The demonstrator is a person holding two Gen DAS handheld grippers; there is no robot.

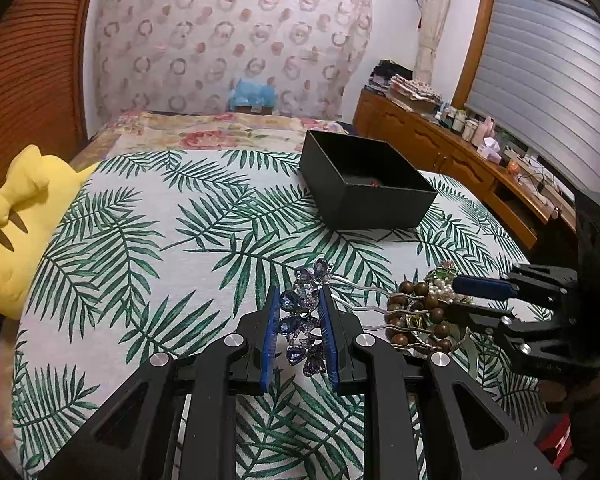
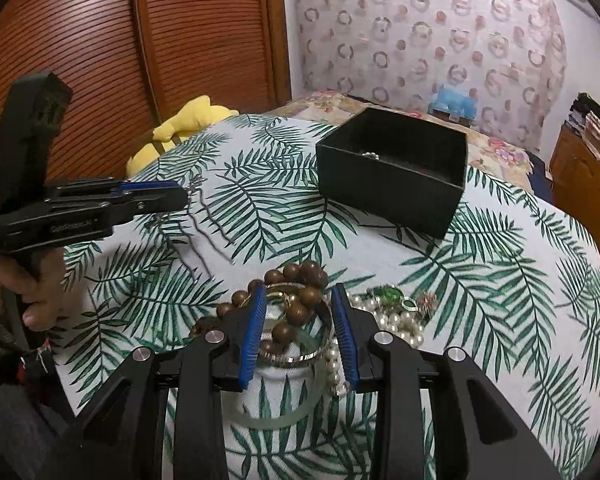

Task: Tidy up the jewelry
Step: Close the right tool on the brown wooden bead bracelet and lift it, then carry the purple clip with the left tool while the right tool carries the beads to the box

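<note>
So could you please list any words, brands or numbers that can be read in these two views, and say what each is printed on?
Pale lettering on the side of the left gripper, seen in the right wrist view: too blurred to read for sure.
Bottles on the wooden dresser: labels too small to read.
Black box: no text visible.

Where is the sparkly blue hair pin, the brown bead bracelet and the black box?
sparkly blue hair pin (image 1: 300, 322), left wrist view, on a blue gem.
brown bead bracelet (image 2: 300, 314), right wrist view, on a wooden bead.
black box (image 1: 384, 208), left wrist view, on its front wall.
</note>
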